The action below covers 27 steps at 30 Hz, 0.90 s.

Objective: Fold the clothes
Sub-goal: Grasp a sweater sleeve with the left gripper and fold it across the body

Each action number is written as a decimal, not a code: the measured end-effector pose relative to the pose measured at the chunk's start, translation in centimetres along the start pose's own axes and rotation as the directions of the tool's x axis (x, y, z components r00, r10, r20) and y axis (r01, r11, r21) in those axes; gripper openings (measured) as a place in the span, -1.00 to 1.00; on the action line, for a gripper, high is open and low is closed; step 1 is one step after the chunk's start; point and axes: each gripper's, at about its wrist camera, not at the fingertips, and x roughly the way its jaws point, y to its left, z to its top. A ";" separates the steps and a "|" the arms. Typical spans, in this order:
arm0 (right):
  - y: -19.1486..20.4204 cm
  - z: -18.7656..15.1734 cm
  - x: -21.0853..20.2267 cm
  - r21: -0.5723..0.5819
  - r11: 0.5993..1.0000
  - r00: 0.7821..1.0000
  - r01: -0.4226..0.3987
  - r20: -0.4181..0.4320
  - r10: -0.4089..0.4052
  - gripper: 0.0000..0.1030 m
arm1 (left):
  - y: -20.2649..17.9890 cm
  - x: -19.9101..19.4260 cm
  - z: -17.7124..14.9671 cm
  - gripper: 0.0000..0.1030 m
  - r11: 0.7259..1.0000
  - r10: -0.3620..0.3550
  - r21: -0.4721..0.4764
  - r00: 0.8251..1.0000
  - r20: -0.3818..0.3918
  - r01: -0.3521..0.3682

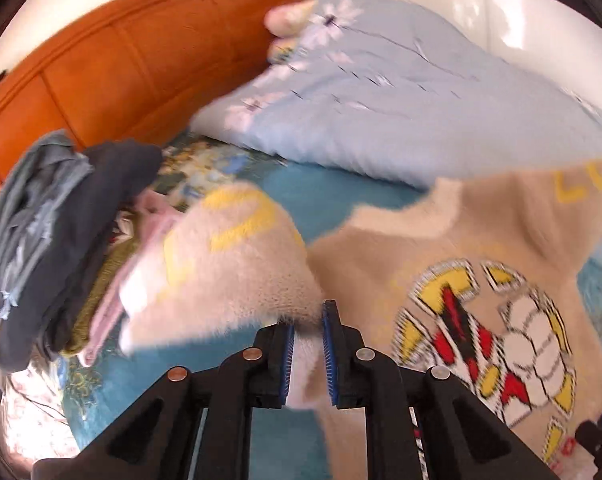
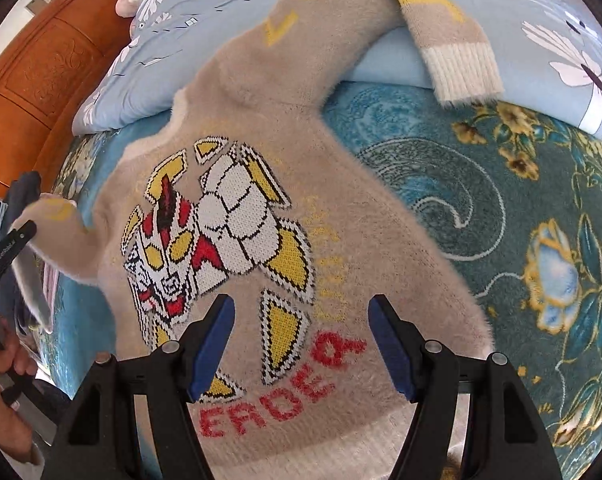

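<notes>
Left wrist view: the left gripper (image 1: 307, 354) had its jaws clamped on the fuzzy beige sweater (image 1: 453, 280), lifting the sleeve (image 1: 221, 256) beside the pile of folded clothes (image 1: 57, 240). Right wrist view: the right gripper (image 2: 301, 344) hovered with jaws apart over the sweater's front, spread on the bed (image 2: 501, 208). I'd pin the body there while the sleeve folds across flat.

You're seeing a beige sweater (image 2: 341, 216) showing a red-yellow-white robot, teal floral bedspread (image 2: 501, 208), pale-blue flowered quilt (image 1: 381, 92), orange headboard (image 1: 121, 64).
</notes>
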 end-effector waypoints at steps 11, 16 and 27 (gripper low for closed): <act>-1.5 1.0 -1.8 0.013 0.999 0.999 0.039 0.036 -0.039 0.37 | 1.6 2.9 -3.8 -0.41 0.929 -0.370 -0.093 0.911 -0.184 0.359; 4.7 3.6 -1.5 -0.199 0.980 0.997 -0.009 0.077 0.025 0.37 | 8.3 2.6 -3.8 0.12 0.892 -0.339 -0.343 0.937 -0.079 0.294; 27.7 4.8 7.6 -0.641 0.764 0.996 -0.077 -0.018 0.085 0.37 | 13.4 5.3 -7.3 0.13 0.708 -0.485 -0.605 0.874 -0.041 0.364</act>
